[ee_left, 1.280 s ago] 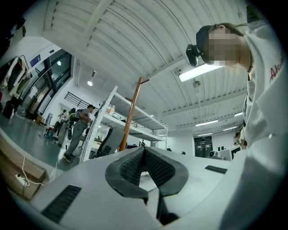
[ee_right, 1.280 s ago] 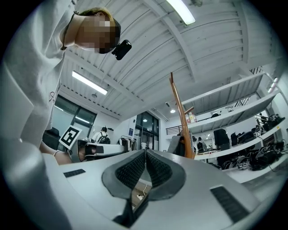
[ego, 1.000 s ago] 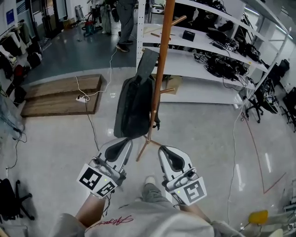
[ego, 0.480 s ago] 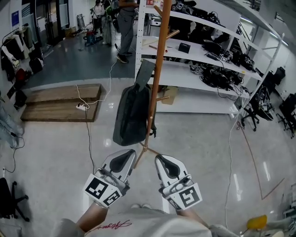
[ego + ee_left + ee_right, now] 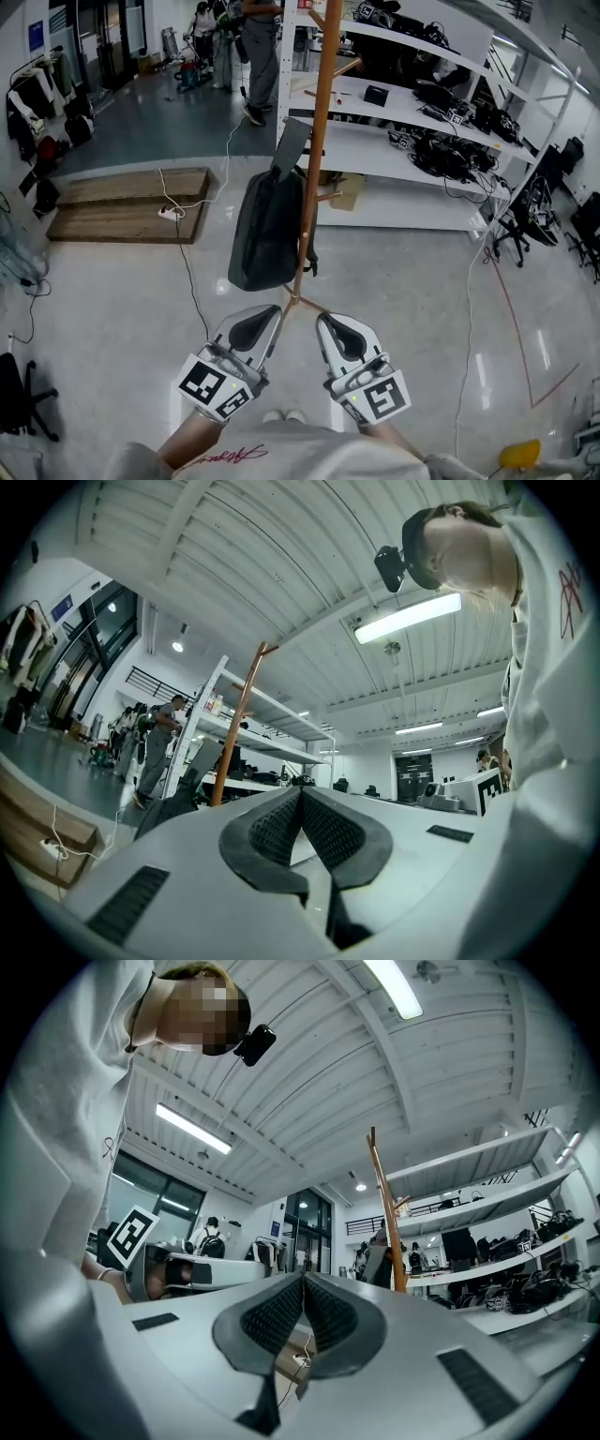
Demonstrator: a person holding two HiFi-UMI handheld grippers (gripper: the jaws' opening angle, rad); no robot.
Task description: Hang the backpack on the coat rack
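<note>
**Checker:** Claws, two items. Your left gripper [image 5: 258,321]: clenched, pads together, nothing between them. Your right gripper [image 5: 336,328]: the same, empty. Both are held low, near your body, well apart from the load.

**Operator:** And the backpack?

**Checker:** Backpack [image 5: 267,230]: one, dark, hanging against the coat rack [image 5: 319,141], top strap up by the pole, bottom clear of the floor. Which peg bears it I cannot tell. You look to have the hanging done; nothing appears left but to stand clear.
</note>
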